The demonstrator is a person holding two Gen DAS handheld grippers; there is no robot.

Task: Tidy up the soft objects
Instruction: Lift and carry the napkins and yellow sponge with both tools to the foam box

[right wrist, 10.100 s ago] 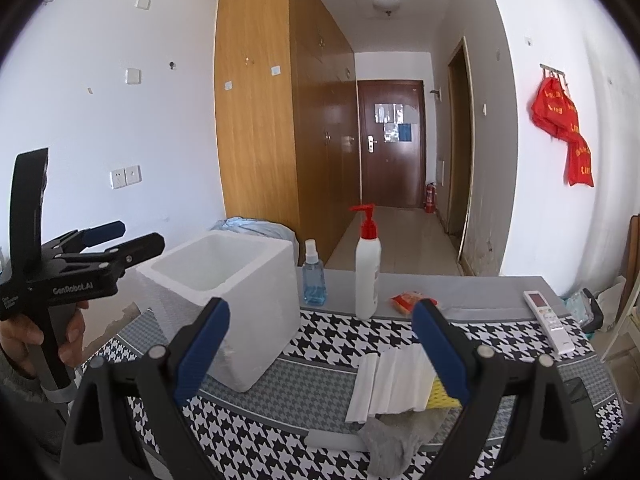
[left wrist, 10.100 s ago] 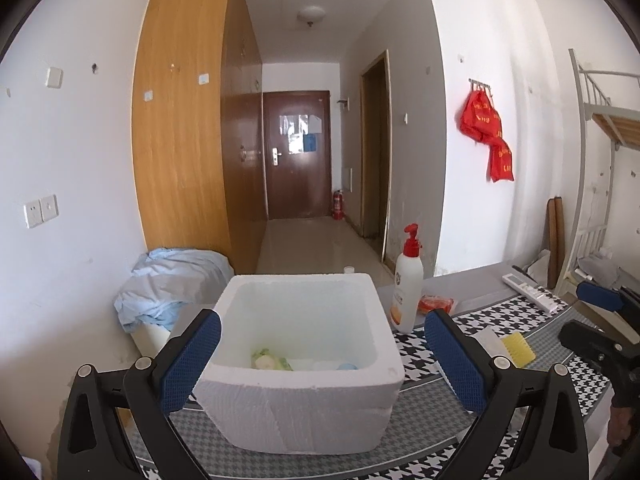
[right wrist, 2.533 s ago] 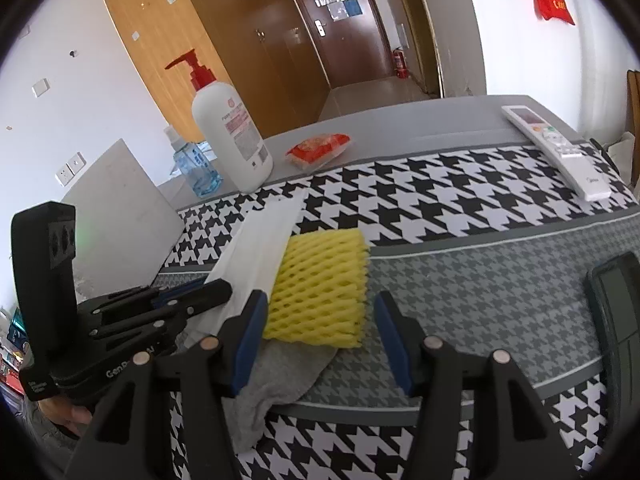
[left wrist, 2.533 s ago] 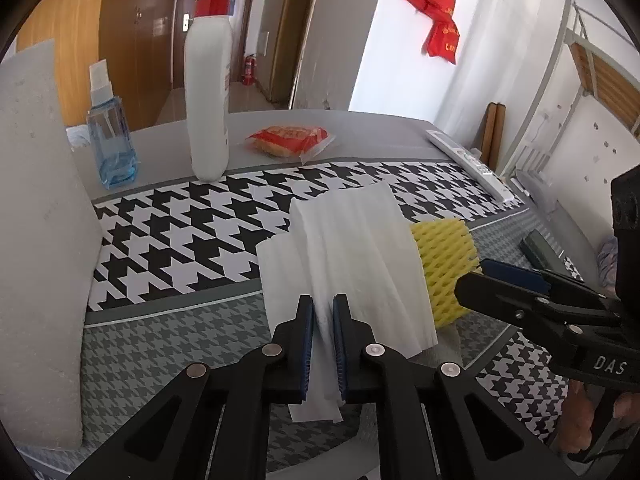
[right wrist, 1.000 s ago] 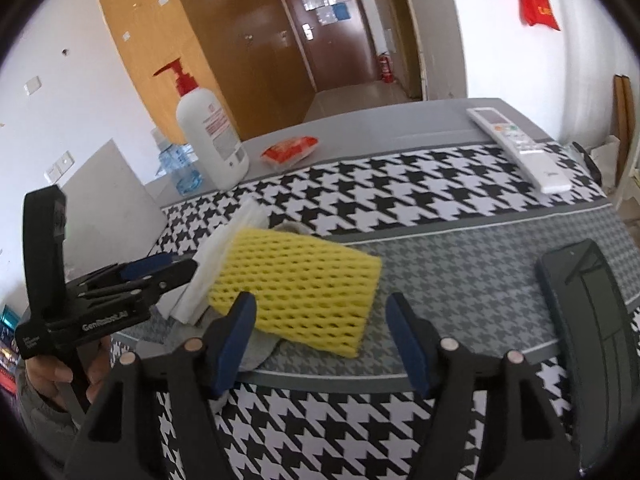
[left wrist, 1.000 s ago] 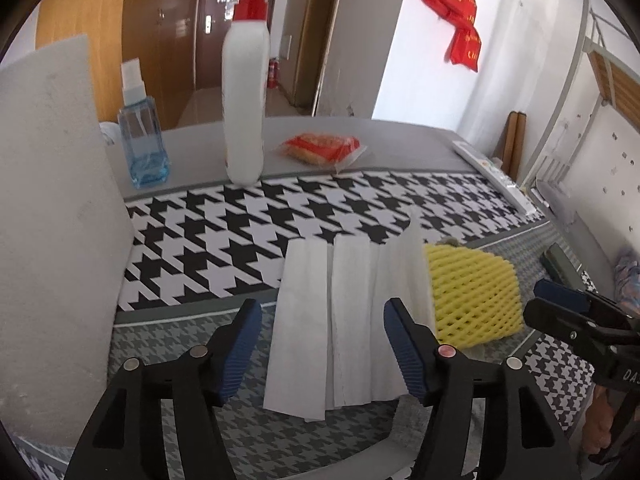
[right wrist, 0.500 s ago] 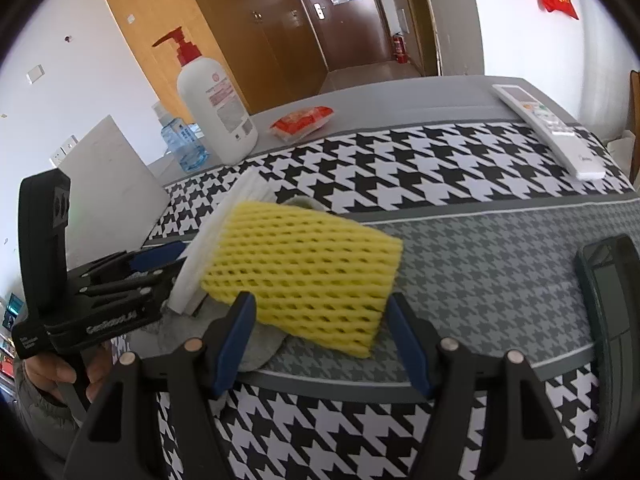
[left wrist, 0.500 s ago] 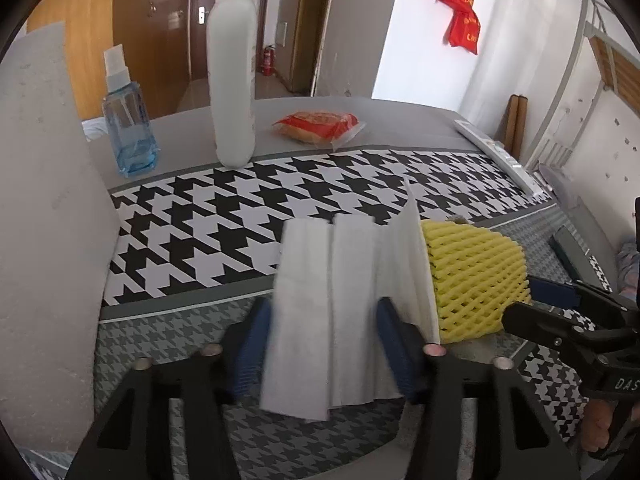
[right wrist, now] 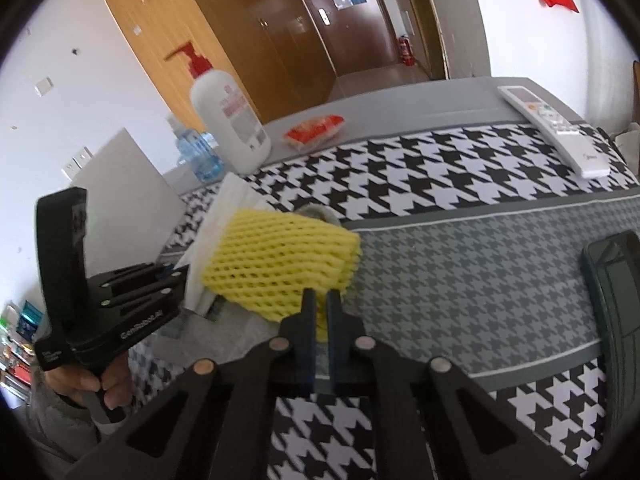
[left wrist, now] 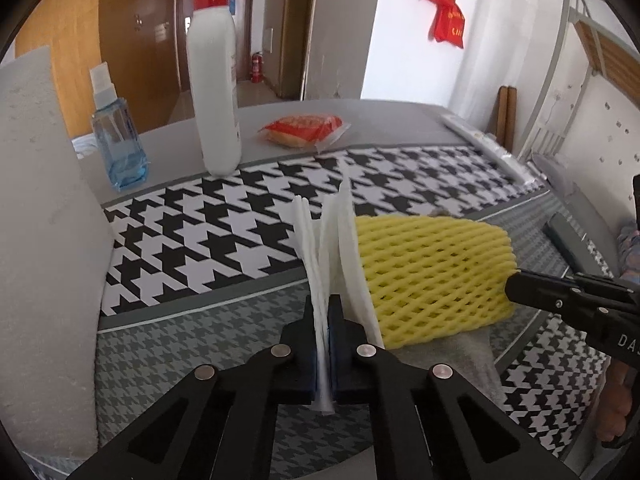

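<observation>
Left gripper: the left gripper point(left wrist: 324, 344) has its jaws clamped on the near end of the white foam sheet point(left wrist: 326, 248), having just closed on it; the sheet is bunched into upright folds between the pads.
Right gripper: the right gripper point(right wrist: 322, 320) has just closed too, and its jaws pinch the near edge of the yellow foam net point(right wrist: 280, 260); a strip of yellow shows between the blue pads.
White foam sheet: it stands on edge over the cloth, rising from the left jaws, and its right fold touches the yellow net.
Yellow foam net: it lies just right of the white sheet, over a grey cloth point(left wrist: 452, 354) that peeks out beneath it.
Table covering: a houndstooth tablecloth point(right wrist: 440, 176) with a bold black-and-white band and a finer grey band covers the table under both soft items.
Foam box: a white foam box point(left wrist: 40, 240) stands at the left edge of the left wrist view, well apart from the held items.
Back of table: a white pump bottle point(left wrist: 214, 92) and a blue spray bottle point(left wrist: 118, 140) stand upright side by side; a red snack packet point(left wrist: 306, 128) lies to their right.
Right side: a white remote control point(right wrist: 556, 128) lies on the far right edge, and a dark phone point(right wrist: 616, 296) lies nearer.
Person: a hand point(right wrist: 96, 384) grips the left tool's handle.
</observation>
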